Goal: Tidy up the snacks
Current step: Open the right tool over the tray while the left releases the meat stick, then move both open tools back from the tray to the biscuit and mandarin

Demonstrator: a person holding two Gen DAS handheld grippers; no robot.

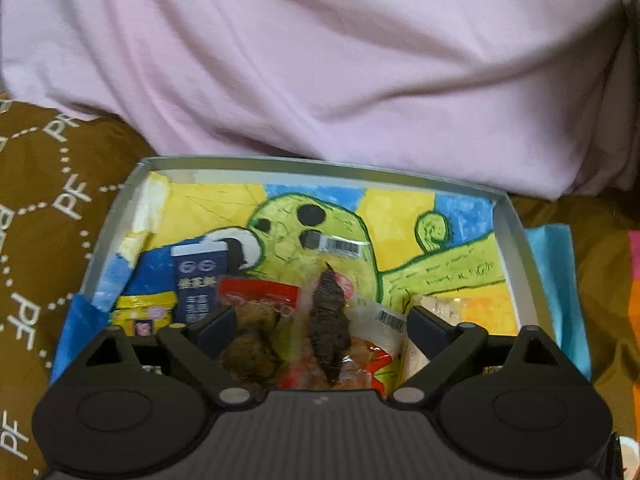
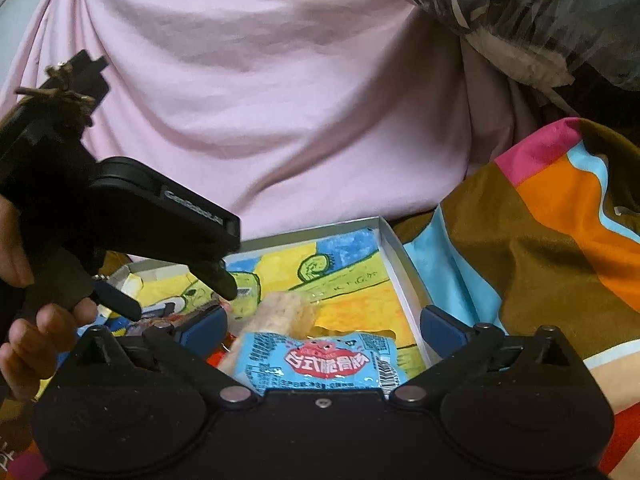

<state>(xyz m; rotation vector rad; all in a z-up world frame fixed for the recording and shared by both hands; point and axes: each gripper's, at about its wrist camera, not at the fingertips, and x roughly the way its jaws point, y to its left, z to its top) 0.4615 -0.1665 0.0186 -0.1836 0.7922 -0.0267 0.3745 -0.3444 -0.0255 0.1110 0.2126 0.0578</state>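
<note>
A shallow grey box lined with a bright cartoon drawing holds the snacks. My left gripper hangs open above its near left part. Under it lie a clear packet with a dark brown dried piece, a red packet, a dark blue packet and a yellow packet. My right gripper is open over the box, with a light blue packet with a red logo lying between its spread fingers. A pale snack bar lies behind that packet. In the right wrist view the left gripper is at the left.
Pink cloth rises directly behind the box. Brown bedding printed with PF lies to the left, and a multicoloured blanket to the right. A crinkled plastic bag hangs at the upper right. A person's hand grips the left tool.
</note>
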